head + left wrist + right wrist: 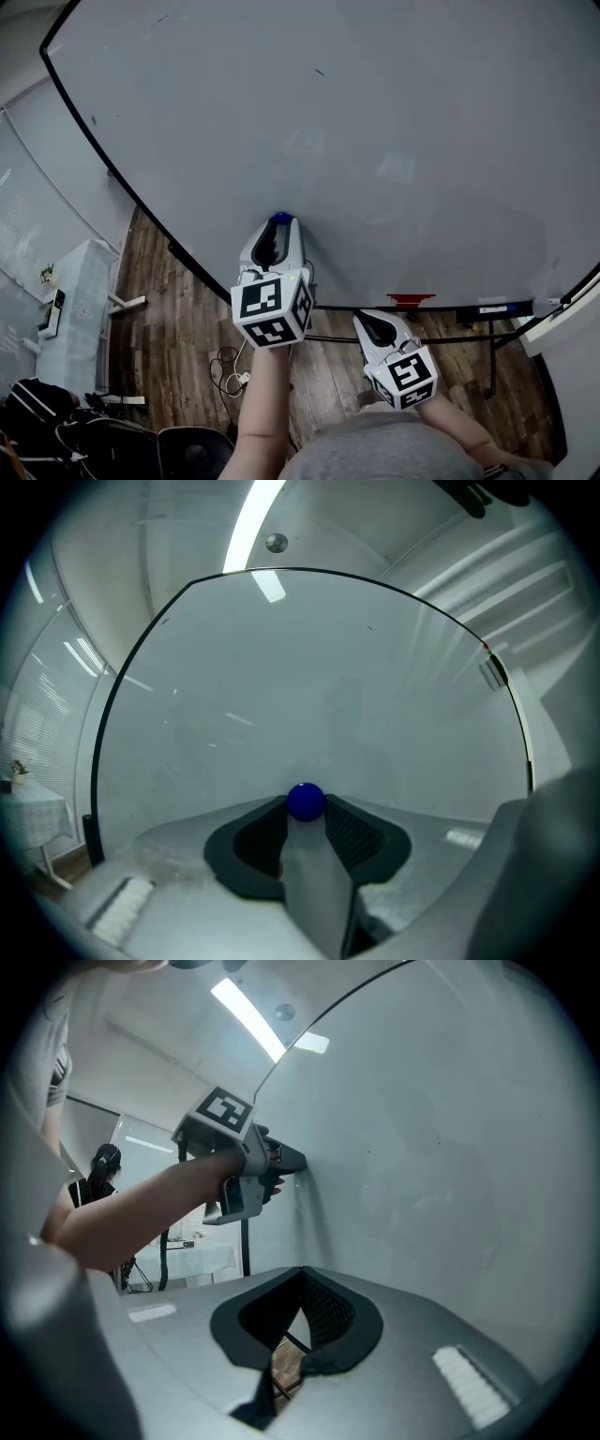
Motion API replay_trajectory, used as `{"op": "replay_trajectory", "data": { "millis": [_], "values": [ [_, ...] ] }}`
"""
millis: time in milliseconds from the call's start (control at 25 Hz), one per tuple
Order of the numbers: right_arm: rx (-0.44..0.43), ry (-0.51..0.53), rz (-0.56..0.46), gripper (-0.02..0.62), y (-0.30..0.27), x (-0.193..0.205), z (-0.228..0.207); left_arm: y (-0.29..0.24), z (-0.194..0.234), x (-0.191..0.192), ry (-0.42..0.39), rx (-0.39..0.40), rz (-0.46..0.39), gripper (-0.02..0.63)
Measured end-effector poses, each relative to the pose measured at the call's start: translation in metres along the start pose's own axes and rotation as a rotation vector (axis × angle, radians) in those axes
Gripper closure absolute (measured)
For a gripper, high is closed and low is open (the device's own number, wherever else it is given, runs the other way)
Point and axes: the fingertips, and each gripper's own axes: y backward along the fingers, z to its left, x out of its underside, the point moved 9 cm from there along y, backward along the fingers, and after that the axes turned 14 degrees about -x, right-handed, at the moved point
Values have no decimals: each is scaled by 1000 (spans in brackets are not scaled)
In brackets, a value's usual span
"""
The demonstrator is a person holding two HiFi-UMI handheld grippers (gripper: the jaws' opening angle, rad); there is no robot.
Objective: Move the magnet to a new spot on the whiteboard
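Observation:
A small round blue magnet (306,801) sits against the lower part of the whiteboard (309,686). My left gripper (306,806) points level at the board, its two dark pads pinching the magnet at their tips. The head view shows the same magnet (279,218) at the tip of the left gripper (278,225), low on the whiteboard (375,141). My right gripper (369,320) hangs lower and to the right, just off the board's bottom edge. In its own view the right gripper (302,1271) is shut with nothing held, and the left gripper (292,1159) touches the whiteboard (450,1147).
The board's bottom tray carries a red item (411,300) and a marker (492,308). Beneath it are the stand's black legs (492,356) and wooden floor (178,319) with a cable (230,375). A white table (80,281) and dark bags (56,422) stand at the left.

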Motion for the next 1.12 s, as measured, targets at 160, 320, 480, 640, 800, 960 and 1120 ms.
{"op": "replay_trajectory", "data": {
  "millis": [160, 320, 480, 640, 800, 960, 1120],
  "values": [
    [-12, -6, 7, 595, 0, 4, 0, 1, 1, 1, 10, -8, -5, 486],
    [-12, -9, 7, 595, 0, 5, -2, 1, 1, 1, 15, -3, -6, 486],
    [-20, -10, 9, 595, 1, 5, -1, 1, 2, 1, 22, -1, 1, 486],
    [-21, -10, 11, 595, 1, 8, -3, 6, 4, 3, 35, -11, -12, 486],
    [-20, -18, 1, 595, 0, 11, -4, 17, 11, 9, 38, -20, -7, 486],
    [-26, -25, -10, 595, -1, 12, -3, 30, 17, 18, 35, -37, 2, 486],
    [-34, -15, -11, 595, 0, 12, 1, 46, 24, 24, 46, -51, 1, 486]
  ]
}}
